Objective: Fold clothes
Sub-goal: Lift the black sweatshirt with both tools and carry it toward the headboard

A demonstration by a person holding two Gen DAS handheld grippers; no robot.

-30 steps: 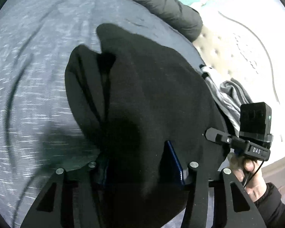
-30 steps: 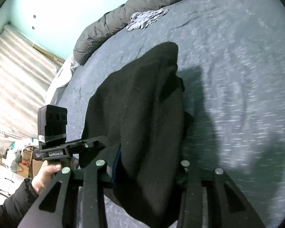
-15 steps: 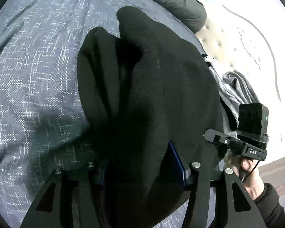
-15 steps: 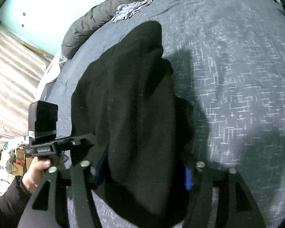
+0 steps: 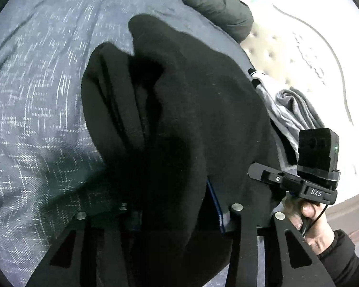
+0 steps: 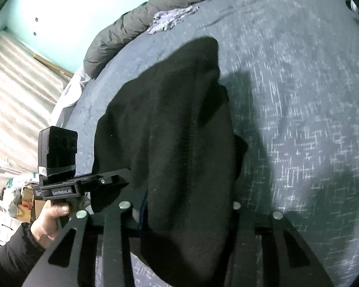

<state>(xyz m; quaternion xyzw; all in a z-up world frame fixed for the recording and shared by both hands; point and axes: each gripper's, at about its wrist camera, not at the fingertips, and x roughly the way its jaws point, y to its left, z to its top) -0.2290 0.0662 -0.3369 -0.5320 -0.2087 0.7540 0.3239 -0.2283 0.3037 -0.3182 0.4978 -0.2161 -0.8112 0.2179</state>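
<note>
blue-grey woven bedspread underneath, spread over a bed; pale teal wall behind. dark puffy duvet bunched along the far edge, with a small patterned cloth lying against it. tufted cream headboard to the right in the left wrist view, grey garment heaped beside it.

black garment held up over the bedspread, bunched in thick folds, draped across both pairs of fingers and hanging down past them.

left gripper: fingers closing, black fabric between them; blue pad edge visible on the right finger, fabric lying against it. left finger buried in cloth.

right gripper: fingers closing too, same garment between them, blue pad pressed to the fabric on the left side.

right hand and left hand on the handles, black sleeves.
</note>
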